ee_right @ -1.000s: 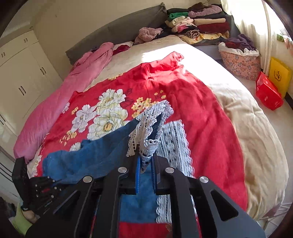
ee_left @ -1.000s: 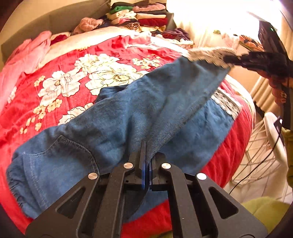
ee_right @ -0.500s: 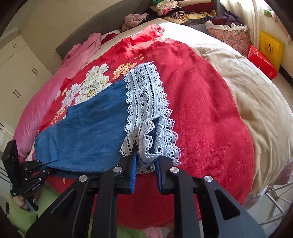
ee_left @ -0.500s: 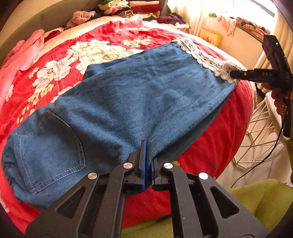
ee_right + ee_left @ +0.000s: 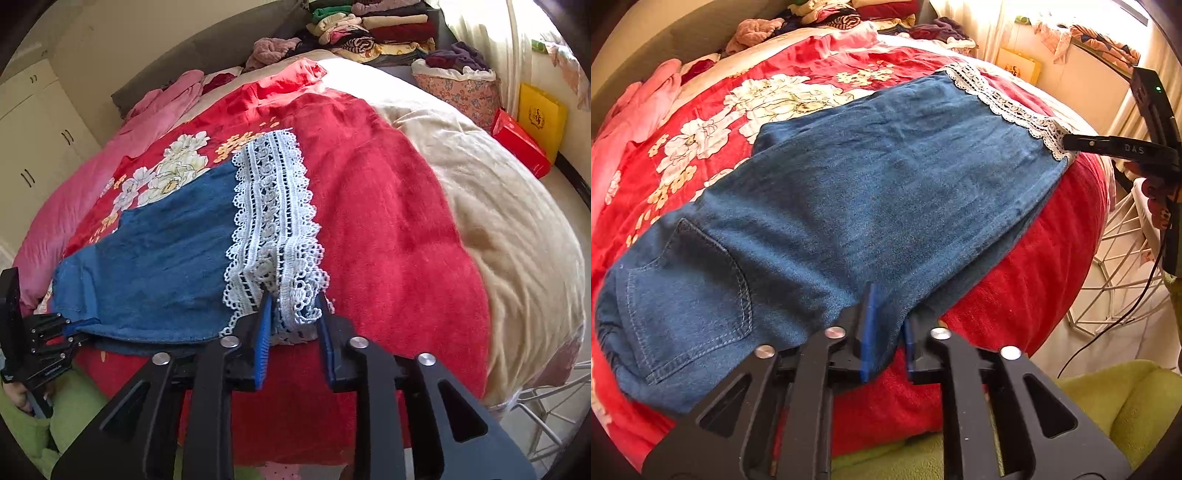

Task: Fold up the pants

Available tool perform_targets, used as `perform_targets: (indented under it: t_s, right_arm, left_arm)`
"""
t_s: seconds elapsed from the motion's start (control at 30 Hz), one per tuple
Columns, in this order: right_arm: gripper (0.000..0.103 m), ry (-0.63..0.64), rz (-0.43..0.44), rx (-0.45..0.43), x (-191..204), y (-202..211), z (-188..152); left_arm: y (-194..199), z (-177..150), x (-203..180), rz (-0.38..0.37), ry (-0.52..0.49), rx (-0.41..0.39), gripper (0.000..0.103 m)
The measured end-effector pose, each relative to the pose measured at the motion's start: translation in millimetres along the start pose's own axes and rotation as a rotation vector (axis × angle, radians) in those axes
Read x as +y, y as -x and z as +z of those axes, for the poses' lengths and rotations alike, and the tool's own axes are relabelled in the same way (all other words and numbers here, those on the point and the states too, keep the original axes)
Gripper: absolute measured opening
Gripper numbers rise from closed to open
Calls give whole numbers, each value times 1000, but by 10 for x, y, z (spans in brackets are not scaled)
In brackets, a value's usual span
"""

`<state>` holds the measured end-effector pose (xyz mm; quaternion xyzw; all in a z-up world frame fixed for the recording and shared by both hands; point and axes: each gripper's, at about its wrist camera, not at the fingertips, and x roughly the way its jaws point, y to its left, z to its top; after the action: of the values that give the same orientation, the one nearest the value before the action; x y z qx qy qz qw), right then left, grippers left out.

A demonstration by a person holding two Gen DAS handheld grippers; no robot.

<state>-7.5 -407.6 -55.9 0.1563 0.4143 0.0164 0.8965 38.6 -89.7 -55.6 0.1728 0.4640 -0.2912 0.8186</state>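
Observation:
Blue denim pants (image 5: 849,192) with white lace hems (image 5: 273,218) lie flat on the red floral bedspread (image 5: 746,99), one leg laid over the other, back pocket up at the left. My left gripper (image 5: 888,314) sits at the near edge by the seat, jaws parted, denim still lying between them. My right gripper (image 5: 293,310) is at the lace hem corner, jaws parted, lace resting loosely between them. The right gripper also shows in the left wrist view (image 5: 1108,146), and the left gripper in the right wrist view (image 5: 55,339).
Pink bedding (image 5: 110,147) lies at the bed's far left. Stacked folded clothes (image 5: 376,26) sit at the head. A floral basket (image 5: 461,88), red and yellow boxes (image 5: 528,129) and a white wire rack (image 5: 1119,266) stand beside the bed. Green cushion (image 5: 1108,398) is below.
The raised leg was brought down and laid flat over the other leg on the bed. Both grippers have opened from their shut hold on the fabric.

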Motion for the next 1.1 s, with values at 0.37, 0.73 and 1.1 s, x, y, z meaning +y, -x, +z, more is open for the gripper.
perform_targets:
  t_s: [0.37, 0.73, 1.1]
  right_arm:
    - [50, 30, 49, -97, 86, 320, 106]
    - [58, 160, 142, -23, 679, -110, 179]
    - [66, 195, 88, 65, 683, -398, -26]
  left_arm:
    - [696, -141, 392, 52, 157, -148, 66]
    - [700, -555, 1610, 220, 579, -87, 79]
    - [884, -567, 2005, 313, 581, -105, 15]
